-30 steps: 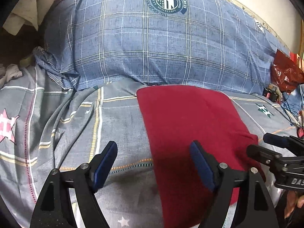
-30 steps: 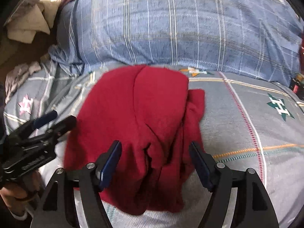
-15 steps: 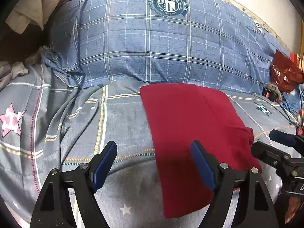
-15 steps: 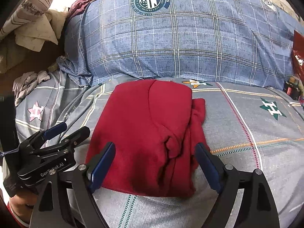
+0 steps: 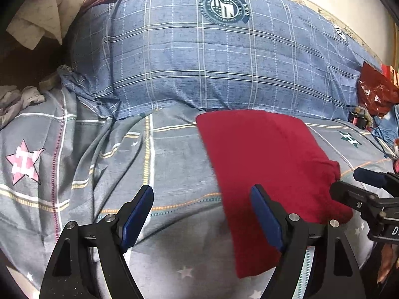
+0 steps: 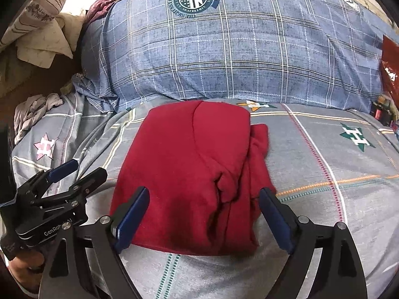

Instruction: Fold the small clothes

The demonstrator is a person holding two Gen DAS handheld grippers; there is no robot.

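Note:
A dark red garment (image 6: 189, 169) lies folded on the grey patterned bed sheet (image 6: 324, 174), its right edge bunched and creased. It also shows in the left wrist view (image 5: 264, 164). My right gripper (image 6: 203, 218) is open and empty, just above the garment's near edge, fingers straddling it. My left gripper (image 5: 202, 214) is open and empty, to the left of the garment, its right finger (image 5: 266, 221) over the cloth's left part. Each gripper shows in the other's view, the left (image 6: 72, 177) and the right (image 5: 359, 186).
A large blue plaid pillow (image 5: 224, 57) with a round crest lies right behind the garment. Crumpled pale cloths (image 6: 37, 37) pile at the far left. A red plastic bag (image 5: 376, 92) and small items sit at the far right.
Both grippers have drawn back toward me and risen from the garment. The garment lies still and more of its near edge shows.

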